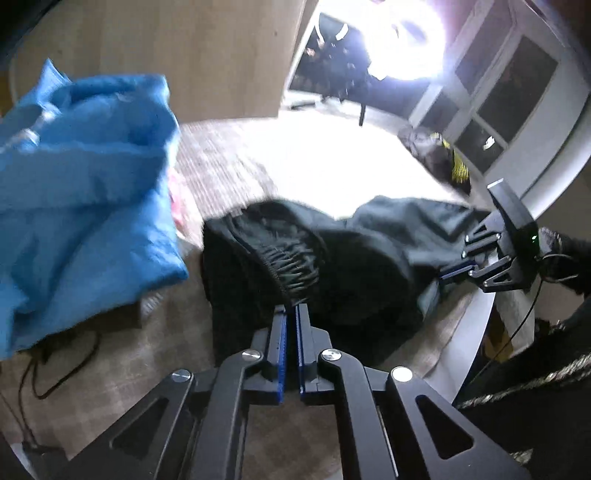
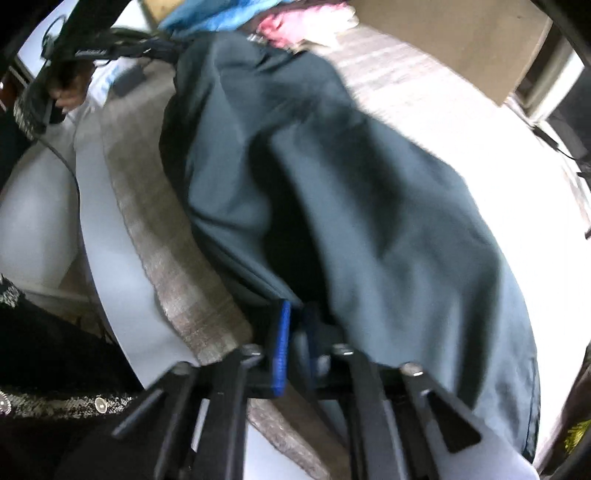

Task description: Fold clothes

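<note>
A dark garment with a gathered elastic waistband lies on the cloth-covered table. My left gripper is shut on the waistband edge. My right gripper shows at the right of the left wrist view, shut on the garment's far end. In the right wrist view the same garment looks dark teal and stretches away from my right gripper, whose blue pads pinch its near hem; the right finger is hidden under fabric.
A blue garment is piled at the left on the table, with pink cloth beside it. A cardboard box stands at the back. The table's white rim curves near me. A cable lies at the left.
</note>
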`<state>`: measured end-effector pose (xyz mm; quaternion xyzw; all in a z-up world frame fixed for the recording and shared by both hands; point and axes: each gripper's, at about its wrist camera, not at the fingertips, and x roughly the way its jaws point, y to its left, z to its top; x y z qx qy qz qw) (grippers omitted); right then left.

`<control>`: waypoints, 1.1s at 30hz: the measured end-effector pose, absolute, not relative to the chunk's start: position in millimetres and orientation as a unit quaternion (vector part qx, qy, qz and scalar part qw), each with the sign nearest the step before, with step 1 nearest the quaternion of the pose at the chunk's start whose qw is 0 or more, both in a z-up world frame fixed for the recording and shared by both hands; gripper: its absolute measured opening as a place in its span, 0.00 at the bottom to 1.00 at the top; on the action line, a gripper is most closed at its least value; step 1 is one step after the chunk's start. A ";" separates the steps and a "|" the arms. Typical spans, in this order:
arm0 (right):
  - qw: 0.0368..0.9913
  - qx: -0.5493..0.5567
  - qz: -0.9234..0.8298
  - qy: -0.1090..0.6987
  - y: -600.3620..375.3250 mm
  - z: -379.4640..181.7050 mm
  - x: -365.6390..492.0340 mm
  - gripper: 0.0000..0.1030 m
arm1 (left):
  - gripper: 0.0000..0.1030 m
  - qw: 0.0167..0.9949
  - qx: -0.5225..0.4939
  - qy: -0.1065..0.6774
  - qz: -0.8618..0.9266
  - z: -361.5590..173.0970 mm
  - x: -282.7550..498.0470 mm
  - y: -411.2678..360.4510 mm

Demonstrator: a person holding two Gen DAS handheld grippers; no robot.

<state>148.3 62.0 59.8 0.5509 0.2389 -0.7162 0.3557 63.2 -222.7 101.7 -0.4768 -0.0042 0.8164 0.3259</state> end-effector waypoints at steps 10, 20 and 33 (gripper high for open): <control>0.338 0.510 -0.745 0.266 72.9 82.2 156.2 0.70 | 0.05 0.329 -0.483 0.049 0.810 105.1 56.7 -192.9; 0.355 0.520 -0.712 0.311 59.0 25.7 183.1 0.17 | 0.06 0.335 -0.518 0.032 0.786 81.2 38.8 -173.3; 0.269 0.453 -0.810 0.258 140.5 149.3 76.5 0.02 | 0.02 0.266 -0.456 0.099 0.843 188.1 -14.1 -147.2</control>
